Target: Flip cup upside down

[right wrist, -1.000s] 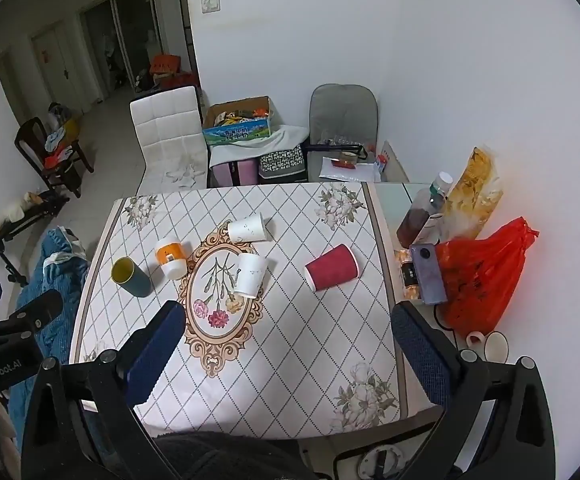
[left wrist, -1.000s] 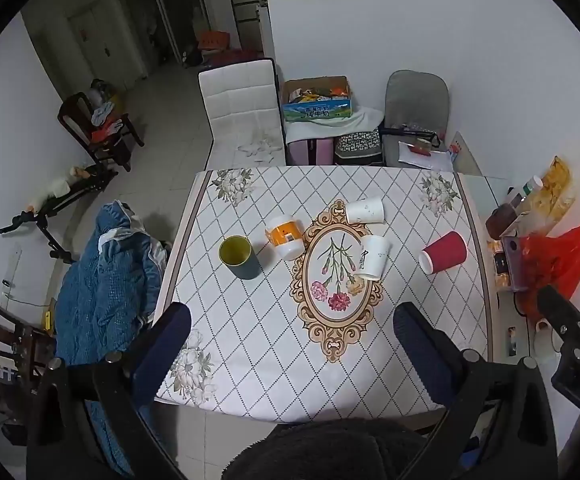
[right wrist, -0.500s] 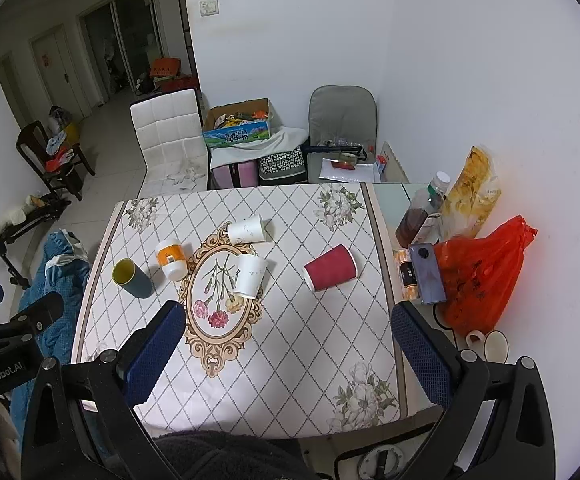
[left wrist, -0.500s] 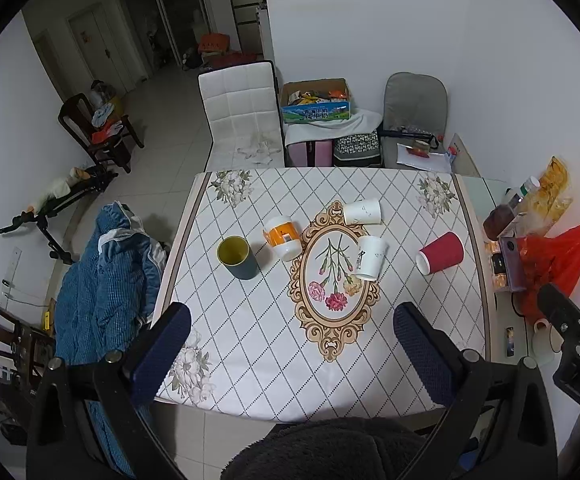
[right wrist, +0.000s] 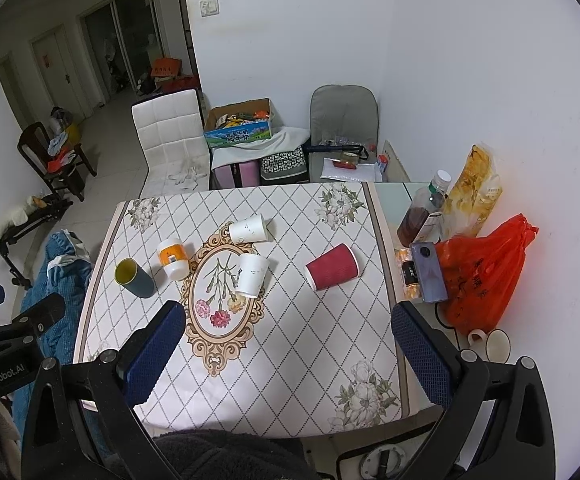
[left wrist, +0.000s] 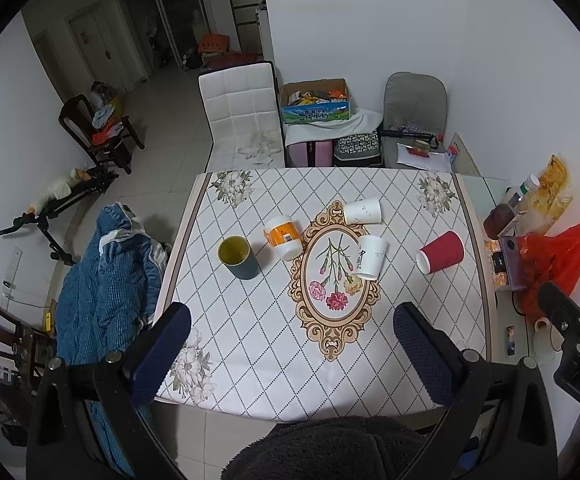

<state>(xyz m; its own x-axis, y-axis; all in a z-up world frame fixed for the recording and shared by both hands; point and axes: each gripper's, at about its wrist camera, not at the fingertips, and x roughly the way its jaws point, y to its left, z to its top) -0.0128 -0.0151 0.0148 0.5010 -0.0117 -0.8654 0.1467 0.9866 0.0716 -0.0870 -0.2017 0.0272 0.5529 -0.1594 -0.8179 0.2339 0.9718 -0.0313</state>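
Several cups stand or lie on the patterned table (left wrist: pixel 250 340). A dark green cup with a yellow inside (left wrist: pixel 237 257) (right wrist: pixel 134 277) stands upright at the left. An orange-and-white cup (left wrist: pixel 283 237) (right wrist: pixel 173 258), two white paper cups (left wrist: pixel 363 211) (left wrist: pixel 371 257) and a red paper cup (left wrist: pixel 440 257) (right wrist: pixel 332 266) lie on their sides. My left gripper (left wrist: pixel 290 332) and my right gripper (right wrist: pixel 288 332) are both open and empty, held high above the table's near edge, far from every cup.
A red plastic bag (right wrist: pixel 486 272), a phone (right wrist: pixel 430 272), bottles (right wrist: pixel 422 216) and a snack bag stand on the side surface at the right. A white chair (left wrist: pixel 242 116), a box (left wrist: pixel 316 106) and a grey chair (left wrist: pixel 414 112) are beyond the table. A blue jacket (left wrist: pixel 106 276) lies at the left.
Both views have pulled back and up very slightly. No cup has moved and both grippers stay open.
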